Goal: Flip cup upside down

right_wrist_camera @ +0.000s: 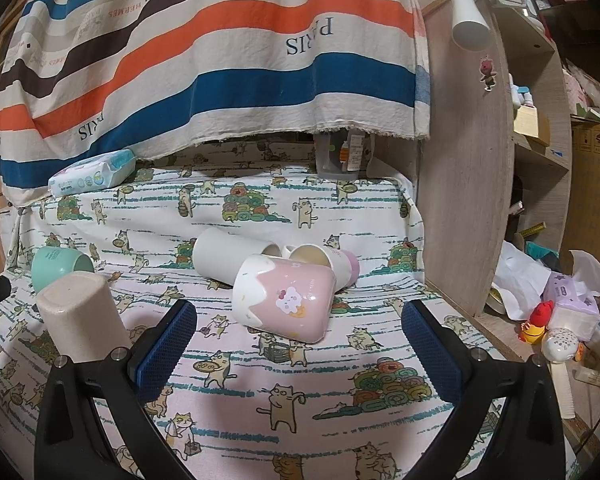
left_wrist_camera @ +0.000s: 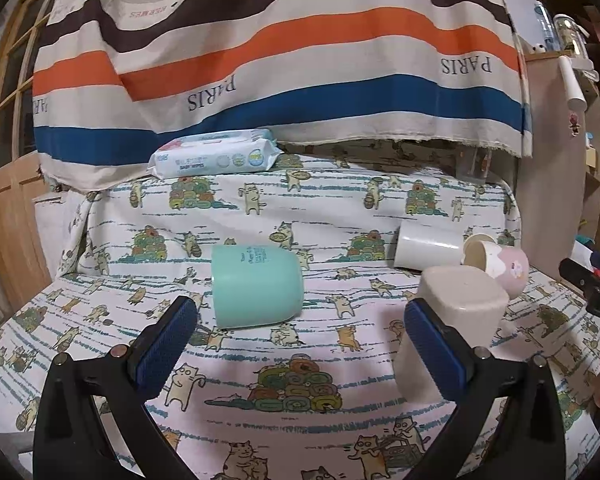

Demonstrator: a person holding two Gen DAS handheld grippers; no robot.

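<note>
A mint green cup (left_wrist_camera: 256, 285) lies on its side on the cat-print cloth, just ahead of my open, empty left gripper (left_wrist_camera: 300, 334). A beige cup (left_wrist_camera: 456, 320) stands upside down by the left gripper's right finger; it also shows in the right wrist view (right_wrist_camera: 80, 316). A pink-and-white cup (right_wrist_camera: 286, 296) lies on its side ahead of my open, empty right gripper (right_wrist_camera: 300, 334). Behind it lie a white cup (right_wrist_camera: 230, 258) and another pink-and-white cup (right_wrist_camera: 328, 264), both on their sides.
A pack of baby wipes (left_wrist_camera: 216, 156) lies at the back left under a striped hanging cloth (left_wrist_camera: 280, 60). A wooden shelf panel (right_wrist_camera: 468, 184) stands at the right, with tissues and toys (right_wrist_camera: 560, 312) beyond it.
</note>
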